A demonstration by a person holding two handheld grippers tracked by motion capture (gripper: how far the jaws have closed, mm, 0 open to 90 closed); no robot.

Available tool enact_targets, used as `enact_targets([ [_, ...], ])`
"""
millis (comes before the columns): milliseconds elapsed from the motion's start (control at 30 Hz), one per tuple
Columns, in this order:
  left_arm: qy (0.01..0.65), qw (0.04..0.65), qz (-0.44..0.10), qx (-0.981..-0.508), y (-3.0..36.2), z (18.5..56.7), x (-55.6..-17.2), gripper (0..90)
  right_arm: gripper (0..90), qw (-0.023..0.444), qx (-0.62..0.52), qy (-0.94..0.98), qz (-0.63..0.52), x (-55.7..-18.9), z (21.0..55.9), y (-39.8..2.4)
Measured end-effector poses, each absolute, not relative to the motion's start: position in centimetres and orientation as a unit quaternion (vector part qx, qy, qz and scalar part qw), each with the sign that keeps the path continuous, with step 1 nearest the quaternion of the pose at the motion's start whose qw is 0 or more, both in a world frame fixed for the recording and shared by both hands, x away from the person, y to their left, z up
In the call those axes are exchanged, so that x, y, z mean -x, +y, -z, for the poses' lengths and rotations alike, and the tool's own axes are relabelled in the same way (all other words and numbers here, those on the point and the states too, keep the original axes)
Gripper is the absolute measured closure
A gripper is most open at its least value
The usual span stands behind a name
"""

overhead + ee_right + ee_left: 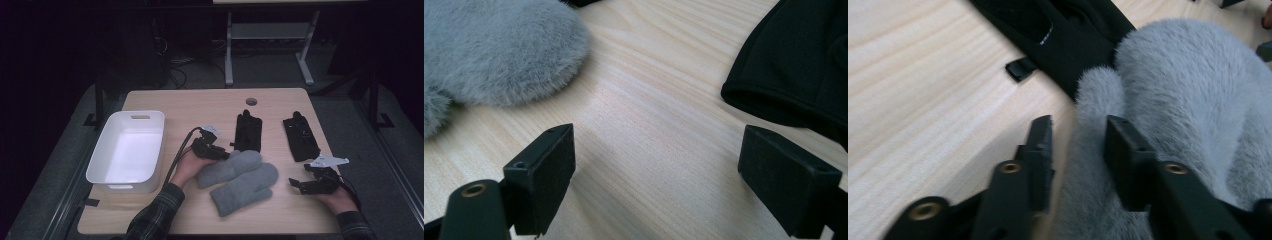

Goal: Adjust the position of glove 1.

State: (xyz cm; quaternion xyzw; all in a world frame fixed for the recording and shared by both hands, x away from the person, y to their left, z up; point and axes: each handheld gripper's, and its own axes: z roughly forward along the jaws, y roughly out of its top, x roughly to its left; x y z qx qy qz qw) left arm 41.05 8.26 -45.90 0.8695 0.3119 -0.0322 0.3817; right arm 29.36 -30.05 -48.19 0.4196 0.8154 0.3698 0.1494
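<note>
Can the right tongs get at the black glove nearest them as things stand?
Probably yes. The right tongs stand open over bare table, and the black glove lies just ahead, with nothing between.

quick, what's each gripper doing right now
Left gripper: jaws around the edge of the upper grey mitten, fur between them; a firm grip cannot be told.
Right gripper: jaws open, holding nothing, over bare table.

Dim lab: bare wooden table (165, 102), floor cables (175, 65), metal stand (270, 35).
</note>
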Motion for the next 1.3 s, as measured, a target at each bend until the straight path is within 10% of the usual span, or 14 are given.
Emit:
enact_targets([
  [133, 0.305, 0.378, 0.036, -0.873, 8.1, 45.8, -41.0, 88.6, 15.1, 0.149, -0.420, 0.815, -0.370, -29.4, 48.2, -30.1],
  [800, 0.316, 0.411, -0.028, -0.855, 9.1, 41.7, -39.9, 89.2, 15.1, 0.151, -0.419, 0.816, -0.369, -29.4, 48.2, -30.0],
  [1133, 0.328, 0.381, 0.020, -0.864, 8.2, 45.7, -41.4, 59.9, 15.1, 0.148, -0.421, 0.815, -0.371, -29.4, 48.2, -30.1],
  [1300, 0.319, 0.376, 0.032, -0.869, 8.1, 45.7, -41.4, 85.0, 15.1, 0.148, -0.421, 0.815, -0.370, -29.4, 48.2, -30.1],
])
